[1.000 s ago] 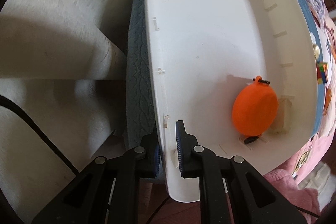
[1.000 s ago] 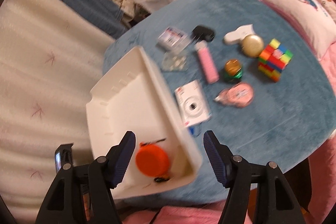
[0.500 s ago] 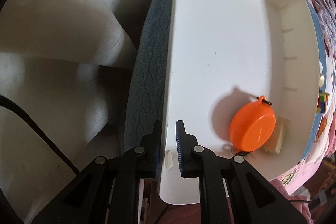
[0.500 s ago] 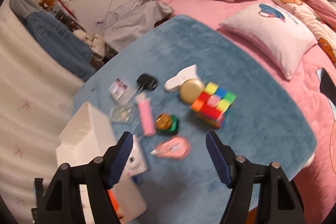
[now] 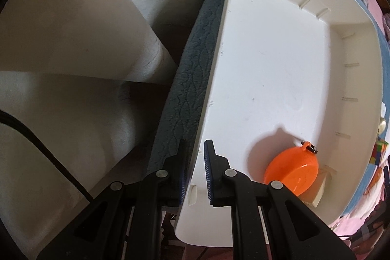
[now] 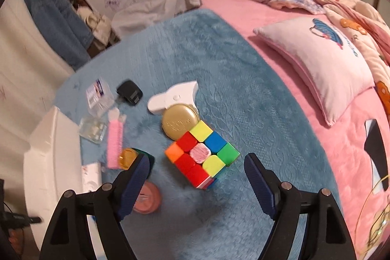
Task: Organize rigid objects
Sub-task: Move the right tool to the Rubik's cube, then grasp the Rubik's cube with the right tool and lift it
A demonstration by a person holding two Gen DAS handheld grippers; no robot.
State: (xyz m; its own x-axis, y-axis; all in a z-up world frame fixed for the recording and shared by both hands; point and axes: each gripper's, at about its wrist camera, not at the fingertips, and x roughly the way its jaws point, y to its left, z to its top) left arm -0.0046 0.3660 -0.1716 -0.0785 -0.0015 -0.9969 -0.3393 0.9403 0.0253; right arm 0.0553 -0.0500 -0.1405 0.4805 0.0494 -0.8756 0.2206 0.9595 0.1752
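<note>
Task approx. one item in: 1 orange disc [image 5: 292,173] lies in the white bin [image 5: 268,70], in the bin corner nearest the left tool, rest of the bin floor bare. The bin sits at the left edge of the blue mat [image 6: 219,60] on the bed.

Left tool [image 5: 195,172] is closed narrow on the bin's side wall, one pad inside, one outside. Right tool [image 6: 196,183] is wide & holding nothing; its jaws have just been opening, w/ the colour cube [image 6: 201,157] lying just ahead between the tips, not touched.

Still out on the mat, by the look of it all to go in:
- 1 colour cube
- 1 gold tin [image 6: 180,122], touching the cube
- 1 white holder [image 6: 173,96]
- 1 black case [image 6: 129,92]
- 2 clear boxes [image 6: 98,92]
- 1 pink bar [image 6: 115,141]
- 1 green-gold tin [image 6: 128,157]
- 1 pink disc [image 6: 148,197]
- 1 white item [image 6: 91,174] beside the bin, partly hidden

So approx. 10 left, cube likely next
</note>
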